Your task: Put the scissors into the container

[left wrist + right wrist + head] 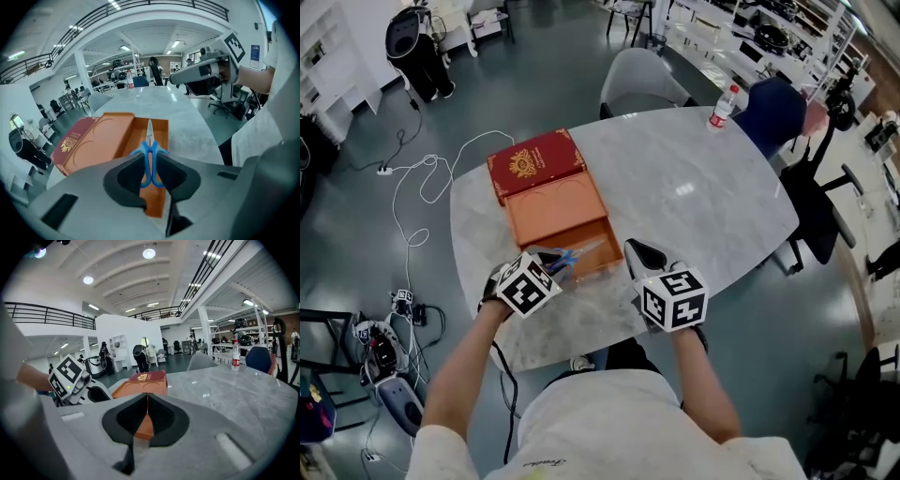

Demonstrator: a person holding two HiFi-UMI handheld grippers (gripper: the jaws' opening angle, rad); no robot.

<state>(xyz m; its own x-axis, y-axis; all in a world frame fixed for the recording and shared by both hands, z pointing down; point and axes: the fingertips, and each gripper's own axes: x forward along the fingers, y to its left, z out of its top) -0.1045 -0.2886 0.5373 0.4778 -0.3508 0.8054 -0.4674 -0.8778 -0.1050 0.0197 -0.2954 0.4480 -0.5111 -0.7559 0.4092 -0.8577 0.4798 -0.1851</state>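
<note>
Here the left gripper [149, 161] clamps the scissors [149, 140], blades past its fingertips over the container [115, 140]; the right gripper [147, 404] is closed, empty.

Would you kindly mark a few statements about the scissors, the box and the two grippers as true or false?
1. The left gripper is shut on the blue-handled steel scissors. True.
2. The right gripper has its jaws wide apart. False: they are together, with nothing between them.
3. The rectangular orange box with the dark red lid lies open. True.
4. The scissors lie released inside the box. False: the left gripper holds them, blades pointing over the open compartment.
5. The clear plastic bottle stands beside the box. False: it stands at the white marble table's far edge.
</note>
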